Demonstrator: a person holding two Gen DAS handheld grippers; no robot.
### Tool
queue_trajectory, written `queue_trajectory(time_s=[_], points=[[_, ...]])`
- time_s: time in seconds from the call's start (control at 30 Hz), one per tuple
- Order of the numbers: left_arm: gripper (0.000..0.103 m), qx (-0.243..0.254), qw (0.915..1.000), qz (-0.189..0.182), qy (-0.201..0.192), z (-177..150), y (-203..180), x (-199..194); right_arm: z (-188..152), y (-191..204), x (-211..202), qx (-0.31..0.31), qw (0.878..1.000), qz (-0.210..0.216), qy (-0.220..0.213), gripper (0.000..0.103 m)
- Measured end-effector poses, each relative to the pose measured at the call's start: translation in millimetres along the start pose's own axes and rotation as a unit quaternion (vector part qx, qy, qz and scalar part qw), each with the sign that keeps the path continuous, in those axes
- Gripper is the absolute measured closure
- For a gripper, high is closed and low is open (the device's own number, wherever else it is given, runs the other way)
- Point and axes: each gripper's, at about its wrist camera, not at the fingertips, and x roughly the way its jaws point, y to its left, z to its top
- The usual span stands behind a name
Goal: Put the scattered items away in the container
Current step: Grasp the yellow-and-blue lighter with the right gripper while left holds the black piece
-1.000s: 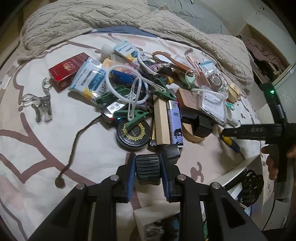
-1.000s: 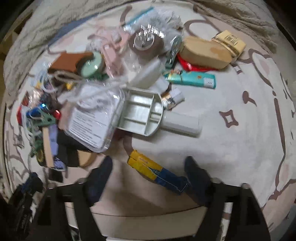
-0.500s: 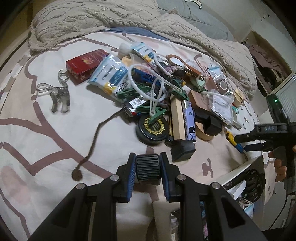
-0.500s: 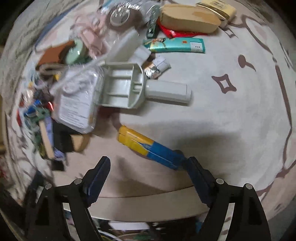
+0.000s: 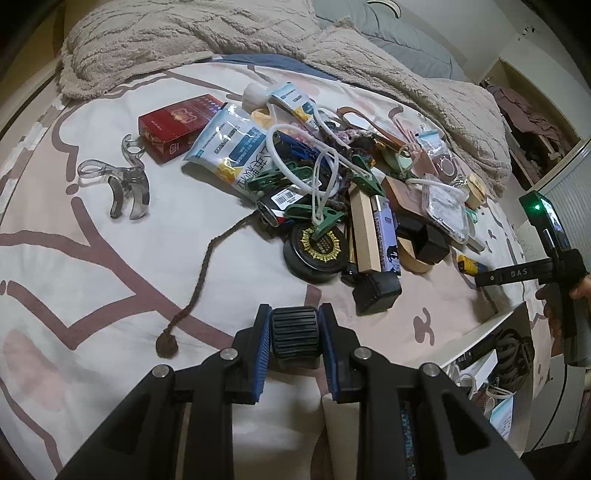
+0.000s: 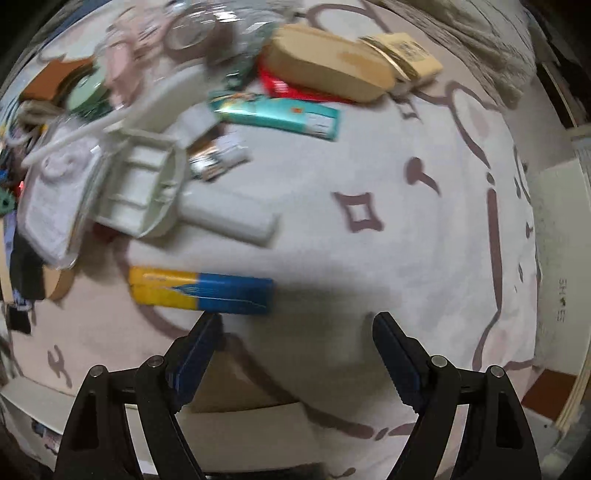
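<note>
My left gripper [image 5: 294,326] is shut on a small black ribbed block [image 5: 294,332], held above the patterned bedspread [image 5: 110,280]. Ahead of it lies a pile of scattered items: a round black tin [image 5: 317,251], a red box [image 5: 177,125], a blue-and-white pouch [image 5: 229,151] and green clips. My right gripper [image 6: 295,325] hangs open over the bedspread with nothing between its fingers. A yellow and blue pack [image 6: 201,291] lies just beyond its left fingertip. A white box [image 5: 491,332] holding coiled cables sits at the bed's edge.
A clear plastic claw clip [image 5: 122,184] and a brown braided cord [image 5: 199,273] lie left of the pile. A white scoop-like holder [image 6: 147,192], a teal tube [image 6: 280,114] and a tan case [image 6: 325,70] lie beyond the right gripper. A fluffy blanket [image 5: 184,33] lies along the far side.
The right gripper has swung across the bed; the yellow and blue pack, earlier between its fingers, now lies ahead of its left finger. The left gripper drifted slightly, still gripping the black block.
</note>
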Motion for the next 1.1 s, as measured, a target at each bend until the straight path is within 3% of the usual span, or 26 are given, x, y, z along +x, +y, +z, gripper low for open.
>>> queue_trajectory(time_s=[0.1,0.2,0.27,0.4,0.57,0.8,1.1], points=[[0.078,0.000,1.0000,0.001,0.002,-1,3,1,-4,-15,0,0.025,0.998,0.057,0.007,0.018],[0.078,0.001,1.0000,0.005,0.004,-2,7,3,-7,-18,-4,0.021,0.990,0.141,0.008,0.018],[0.078,0.000,1.0000,0.006,0.006,-2,8,5,-10,-18,-4,0.028,0.986,0.162,0.010,0.018],[0.078,0.000,0.9999,0.008,0.008,-3,9,8,-15,-13,-1,0.025,0.987,0.161,0.014,0.018],[0.078,0.005,0.9999,0.014,0.008,-4,7,10,-22,-6,-3,0.010,0.992,0.125,-0.005,0.015],[0.078,0.016,0.9993,0.033,0.008,-7,3,15,-32,-5,-4,0.008,0.994,0.106,-0.014,0.013],[0.078,0.006,0.9997,0.022,0.008,-6,7,16,-52,-19,-7,0.023,0.995,0.098,-0.024,0.016]])
